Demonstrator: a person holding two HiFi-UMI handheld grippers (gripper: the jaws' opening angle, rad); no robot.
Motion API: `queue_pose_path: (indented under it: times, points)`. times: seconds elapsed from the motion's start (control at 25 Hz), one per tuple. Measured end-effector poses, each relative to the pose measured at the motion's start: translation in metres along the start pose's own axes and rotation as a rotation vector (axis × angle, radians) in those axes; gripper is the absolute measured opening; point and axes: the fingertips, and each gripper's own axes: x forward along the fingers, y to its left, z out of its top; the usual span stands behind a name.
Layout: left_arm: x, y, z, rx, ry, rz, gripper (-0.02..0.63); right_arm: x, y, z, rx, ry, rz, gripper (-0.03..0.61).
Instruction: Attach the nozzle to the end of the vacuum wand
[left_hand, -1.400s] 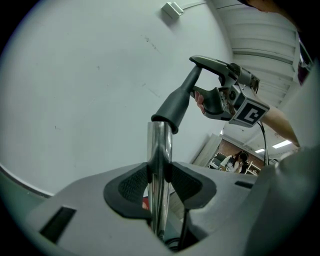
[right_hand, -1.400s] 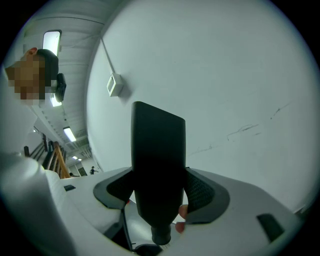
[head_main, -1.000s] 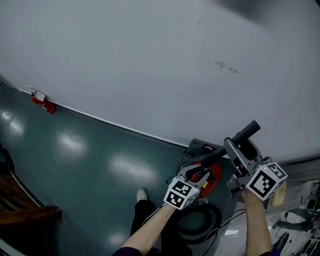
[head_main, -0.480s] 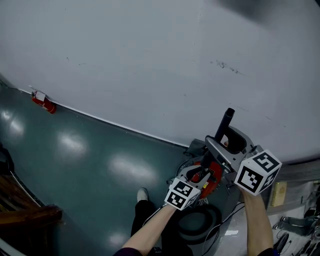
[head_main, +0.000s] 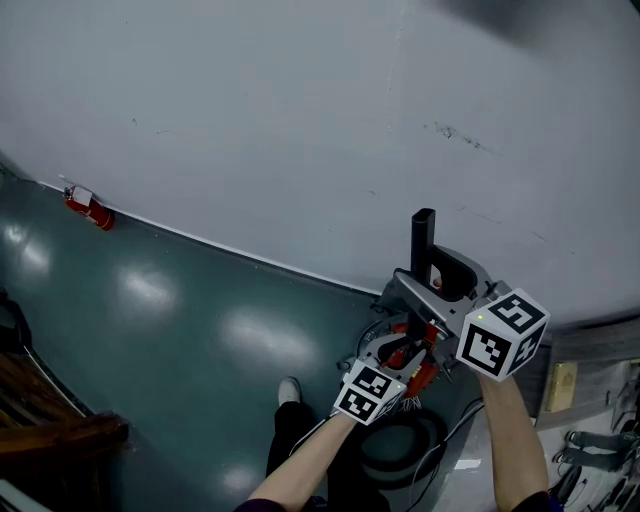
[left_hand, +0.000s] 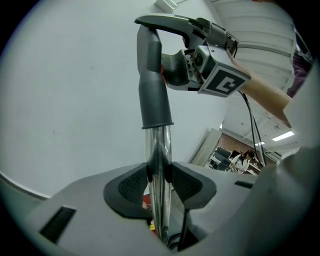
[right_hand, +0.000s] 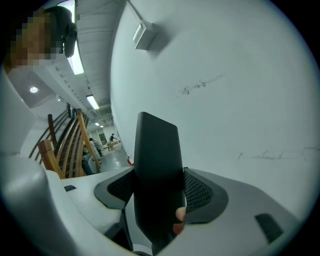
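A bare white wall (head_main: 250, 120) rises over a glossy teal floor (head_main: 180, 330), and in front of it the left gripper (left_hand: 159, 176) is clenched on the chrome vacuum wand (left_hand: 161, 150), which stands nearly upright between its pads. Just above it, the right gripper (right_hand: 159, 192) grasps the dark nozzle (right_hand: 157, 155), upright too, its lower end meeting the wand's top in one line. Far off to the left, a red fire extinguisher (head_main: 88, 207) lies at the foot of the wall.
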Motion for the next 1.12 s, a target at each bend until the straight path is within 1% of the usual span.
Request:
queue_pose_path:
  times: [0.36, 0.48, 0.56, 0.68, 0.72, 0.76, 0.84, 0.96, 1.04, 1.12]
  points:
    - [0.001, 0.001, 0.000, -0.018, -0.008, -0.001, 0.147, -0.004, -0.012, 0.002, 0.063, -0.035, -0.026, 0.304]
    - [0.001, 0.002, 0.000, -0.022, -0.008, -0.001, 0.147, -0.004, -0.013, 0.002, 0.069, -0.042, -0.036, 0.302]
    - [0.000, 0.002, 0.000, -0.027, -0.010, -0.003, 0.147, -0.003, -0.008, 0.002, 0.042, -0.044, -0.043, 0.301]
    - [-0.001, 0.006, 0.000, -0.029, -0.004, -0.005, 0.147, -0.002, 0.013, 0.000, -0.079, -0.034, -0.033, 0.299]
    - [-0.001, 0.006, 0.000, -0.030, -0.004, -0.004, 0.147, -0.001, 0.018, -0.001, -0.104, -0.033, -0.029, 0.299]
    - [-0.001, 0.007, 0.000, -0.031, -0.005, -0.002, 0.147, -0.001, 0.019, -0.002, -0.108, -0.035, -0.027, 0.299]
    - [-0.001, 0.006, 0.000, -0.033, -0.008, 0.000, 0.146, -0.003, 0.013, -0.002, -0.068, -0.046, -0.030, 0.301]
    - [-0.002, 0.005, 0.000, -0.032, -0.008, 0.000, 0.146, -0.009, -0.004, 0.000, 0.028, -0.069, -0.045, 0.299]
    - [-0.001, 0.004, 0.000, -0.029, -0.005, -0.002, 0.147, -0.013, -0.007, 0.001, 0.036, -0.081, -0.058, 0.299]
    - [-0.001, 0.006, 0.000, -0.036, -0.007, 0.003, 0.146, -0.010, 0.000, 0.000, -0.002, -0.079, -0.056, 0.299]
